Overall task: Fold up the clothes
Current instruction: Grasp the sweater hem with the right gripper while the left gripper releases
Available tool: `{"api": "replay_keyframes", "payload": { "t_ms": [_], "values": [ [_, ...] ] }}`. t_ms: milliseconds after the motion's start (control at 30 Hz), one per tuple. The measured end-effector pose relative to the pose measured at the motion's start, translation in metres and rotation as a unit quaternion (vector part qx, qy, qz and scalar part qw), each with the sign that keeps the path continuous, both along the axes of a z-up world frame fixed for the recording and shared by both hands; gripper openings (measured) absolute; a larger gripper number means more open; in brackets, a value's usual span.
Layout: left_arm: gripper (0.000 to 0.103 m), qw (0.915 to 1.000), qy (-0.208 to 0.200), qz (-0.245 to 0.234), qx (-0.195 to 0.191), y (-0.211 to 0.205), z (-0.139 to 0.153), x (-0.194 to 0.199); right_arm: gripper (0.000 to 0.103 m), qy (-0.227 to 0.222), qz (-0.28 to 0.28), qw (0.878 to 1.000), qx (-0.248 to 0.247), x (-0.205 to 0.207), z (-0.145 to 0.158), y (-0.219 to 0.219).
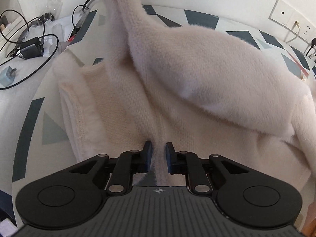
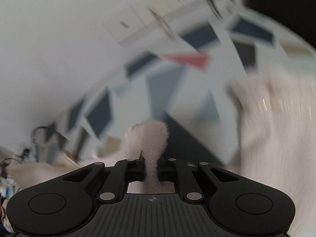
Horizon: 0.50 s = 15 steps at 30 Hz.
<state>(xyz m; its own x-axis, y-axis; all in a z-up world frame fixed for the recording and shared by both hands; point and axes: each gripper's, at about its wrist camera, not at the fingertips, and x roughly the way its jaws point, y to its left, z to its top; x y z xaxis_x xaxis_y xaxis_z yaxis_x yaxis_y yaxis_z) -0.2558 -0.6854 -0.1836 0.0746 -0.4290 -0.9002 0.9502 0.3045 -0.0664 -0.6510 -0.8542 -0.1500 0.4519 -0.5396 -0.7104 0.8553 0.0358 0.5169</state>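
A cream fuzzy sweater (image 1: 197, 69) lies on a round table (image 1: 37, 118) with a blue, grey and white geometric pattern. One part of it is lifted high toward the top of the left wrist view, with a fold bulging to the right. My left gripper (image 1: 159, 148) is shut on a ridge of the sweater at its near edge. In the blurred right wrist view my right gripper (image 2: 151, 161) is shut on a loop of the sweater (image 2: 155, 136), held above the table (image 2: 197, 98). More sweater (image 2: 276, 138) hangs at the right.
Black cables and a charger (image 1: 31, 47) lie on a white surface left of the table, beside a small blue object (image 1: 7, 75). Wall sockets (image 1: 292, 19) are on the white wall at the right.
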Motion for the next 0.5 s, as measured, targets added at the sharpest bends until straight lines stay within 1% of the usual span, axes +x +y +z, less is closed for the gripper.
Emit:
{"api": "replay_keyframes", "payload": {
  "t_ms": [33, 100, 167, 233, 267, 300, 333, 367, 400, 433, 500],
  "values": [
    [0.016, 1.0000, 0.003, 0.005, 0.001, -0.001, 0.000, 0.001, 0.008, -0.008, 0.007, 1.000, -0.025, 0.002, 0.015, -0.009],
    [0.016, 0.9999, 0.004, 0.010, 0.002, -0.003, -0.001, 0.002, 0.007, -0.026, 0.002, 0.995, -0.097, 0.007, 0.046, -0.034],
    [0.016, 0.9999, -0.001, 0.011, 0.002, -0.003, -0.001, -0.001, 0.007, -0.039, -0.016, 0.984, -0.173, 0.014, 0.071, -0.057],
    [0.016, 0.9999, -0.007, 0.013, 0.002, -0.003, -0.002, -0.003, 0.009, -0.009, -0.038, 0.973, -0.228, 0.026, 0.080, -0.080],
    [0.016, 0.9999, -0.007, 0.015, 0.002, -0.003, -0.002, -0.004, 0.018, 0.034, -0.056, 0.970, -0.235, 0.037, 0.077, -0.092],
    [0.017, 0.9999, -0.003, 0.016, 0.003, -0.004, -0.002, -0.004, 0.028, 0.084, -0.074, 0.967, -0.229, 0.047, 0.070, -0.104],
    [0.021, 0.9998, 0.004, 0.018, 0.003, -0.004, -0.001, -0.004, 0.044, 0.121, -0.089, 0.965, -0.216, 0.054, 0.061, -0.114],
    [0.024, 0.9997, 0.014, 0.019, 0.001, -0.005, -0.001, -0.002, 0.046, 0.137, -0.094, 0.966, -0.200, 0.058, 0.053, -0.119],
    [0.034, 0.9994, 0.027, 0.019, -0.001, -0.005, -0.001, 0.000, 0.045, 0.133, -0.088, 0.970, -0.184, 0.060, 0.046, -0.120],
    [0.040, 0.9990, 0.042, 0.017, -0.006, -0.004, -0.002, 0.001, 0.045, 0.123, -0.079, 0.974, -0.170, 0.060, 0.039, -0.120],
    [0.041, 0.9982, 0.057, 0.016, -0.012, -0.003, -0.003, 0.003, 0.045, 0.086, -0.046, 0.983, -0.156, 0.065, 0.030, -0.113]
  ]
}}
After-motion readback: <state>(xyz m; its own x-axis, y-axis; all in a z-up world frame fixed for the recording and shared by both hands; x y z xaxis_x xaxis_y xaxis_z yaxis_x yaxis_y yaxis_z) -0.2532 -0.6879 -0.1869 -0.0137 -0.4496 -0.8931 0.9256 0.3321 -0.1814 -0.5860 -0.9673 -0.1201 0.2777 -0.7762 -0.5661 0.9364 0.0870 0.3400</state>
